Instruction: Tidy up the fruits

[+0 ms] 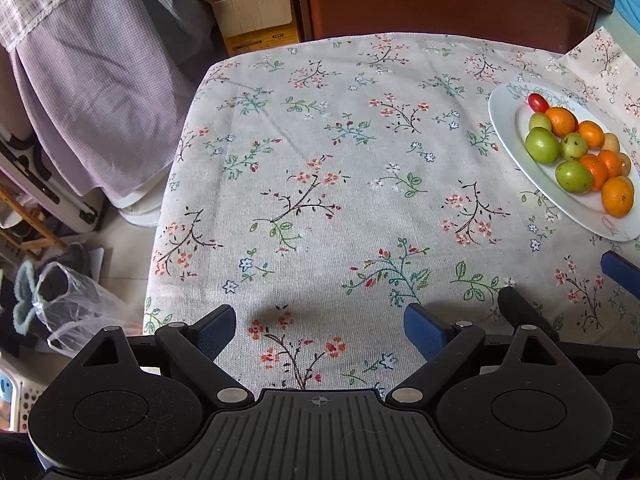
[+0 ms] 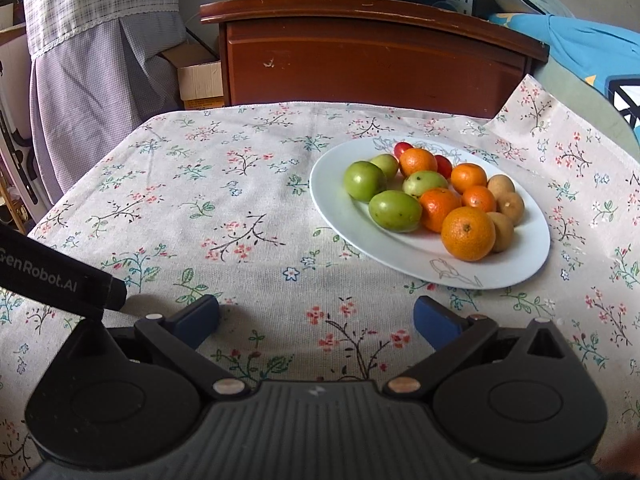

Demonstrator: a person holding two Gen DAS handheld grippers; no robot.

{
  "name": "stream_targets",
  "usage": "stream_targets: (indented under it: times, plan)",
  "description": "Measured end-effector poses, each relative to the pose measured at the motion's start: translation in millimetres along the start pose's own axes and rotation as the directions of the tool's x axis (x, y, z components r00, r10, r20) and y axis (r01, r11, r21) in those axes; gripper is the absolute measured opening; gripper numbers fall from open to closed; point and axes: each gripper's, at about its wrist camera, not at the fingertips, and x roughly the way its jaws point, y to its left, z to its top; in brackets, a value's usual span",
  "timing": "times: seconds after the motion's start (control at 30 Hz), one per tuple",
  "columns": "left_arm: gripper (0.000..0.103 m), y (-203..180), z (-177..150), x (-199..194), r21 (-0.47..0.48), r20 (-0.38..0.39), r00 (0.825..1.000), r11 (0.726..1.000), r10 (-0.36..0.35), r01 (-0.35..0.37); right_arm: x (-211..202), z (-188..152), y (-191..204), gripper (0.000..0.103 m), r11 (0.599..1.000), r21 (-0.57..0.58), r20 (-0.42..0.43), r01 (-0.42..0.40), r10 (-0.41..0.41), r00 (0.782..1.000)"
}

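**Fruit plate on a cloth-covered worktop, both tools unloaded**

The worktop (image 2: 200, 208) is draped in a floral tablecloth and backed by a brown wooden cabinet (image 2: 372, 56). An oval white plate (image 2: 516, 268) is set on the right-hand part of the cloth and carries all the fruit in one mixed heap. The left tool (image 1: 320, 326) is held low over bare cloth, well apart from the plate, with its blue pads spread and nothing between them. The right tool (image 2: 316, 316) is held just short of the plate's near rim, likewise spread apart and unloaded.

Counted in the right wrist view: five oranges, the nearest (image 2: 468, 233) being the largest; four green fruits, one (image 2: 395, 211) at the near left of the heap; three small brown fruits (image 2: 511, 207) along the right side; two cherry tomatoes (image 2: 403, 149) at the far edge.

Risks, as judged: the fruits are round and touching, so removal of one may set its neighbours rolling off the shallow plate. A tomato may be crushed if clamped hard. The loose cloth may be dragged by a low pad, shifting the plate.
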Motion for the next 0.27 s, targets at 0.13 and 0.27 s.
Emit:
stream_targets:
  times: [0.13, 0.27]
  plan:
    - [0.093, -0.1, 0.1, 0.9, 0.007, 0.009, 1.000, 1.000, 0.017, -0.017, 0.0, 0.0, 0.0, 0.102, 1.000, 0.000, 0.000, 0.000, 0.000, 1.000]
    - [0.094, 1.8, 1.6, 3.0, 0.001, 0.011, 1.000, 1.000, 0.027, -0.027, -0.1, -0.1, 0.0, 0.102, 1.000, 0.000, 0.000, 0.000, 0.000, 1.000]
